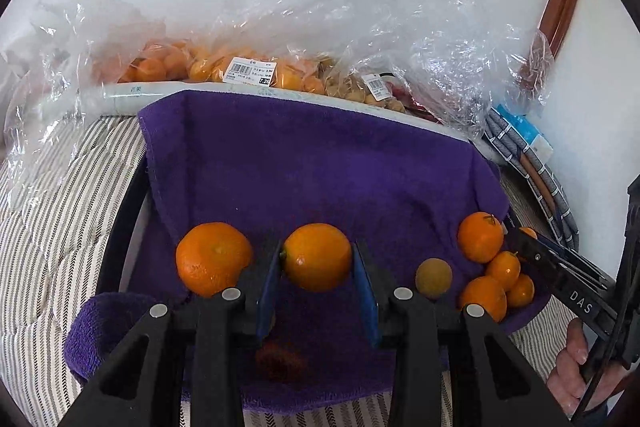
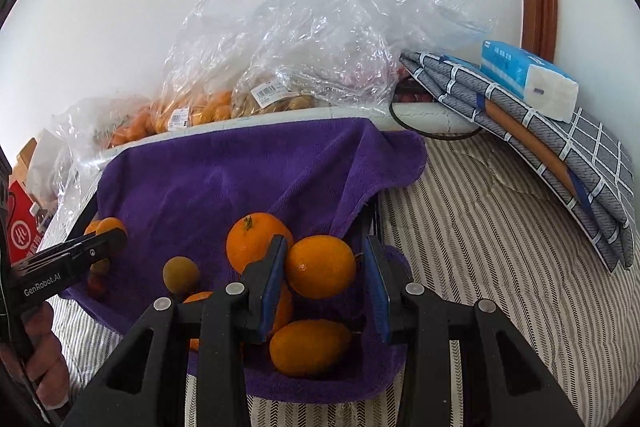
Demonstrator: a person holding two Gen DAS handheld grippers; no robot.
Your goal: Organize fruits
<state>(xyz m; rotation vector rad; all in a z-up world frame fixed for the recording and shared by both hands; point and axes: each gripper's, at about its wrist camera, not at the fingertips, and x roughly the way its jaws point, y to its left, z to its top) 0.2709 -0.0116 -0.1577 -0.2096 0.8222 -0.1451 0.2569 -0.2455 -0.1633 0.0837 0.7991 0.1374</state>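
Observation:
A purple towel (image 1: 304, 167) lines a basket and holds loose fruit. My left gripper (image 1: 316, 283) has its blue pads on both sides of an orange (image 1: 317, 257), touching it. A bigger mandarin (image 1: 214, 258) lies to its left, and a brown longan (image 1: 433, 277) and a cluster of small oranges (image 1: 496, 267) to its right. In the right wrist view my right gripper (image 2: 326, 283) is open around a small orange (image 2: 320, 265); the left pad touches it and the right pad stands apart. A mandarin (image 2: 256, 241) and another orange (image 2: 310, 347) lie close by.
Clear plastic bags of oranges (image 1: 224, 67) and brown fruit (image 1: 360, 89) stand behind the basket on a white tray (image 1: 132, 93). Folded grey cloth (image 2: 552, 147) with a tissue pack (image 2: 528, 79) lies at the right on the striped bedding (image 2: 500, 247). A wall is behind.

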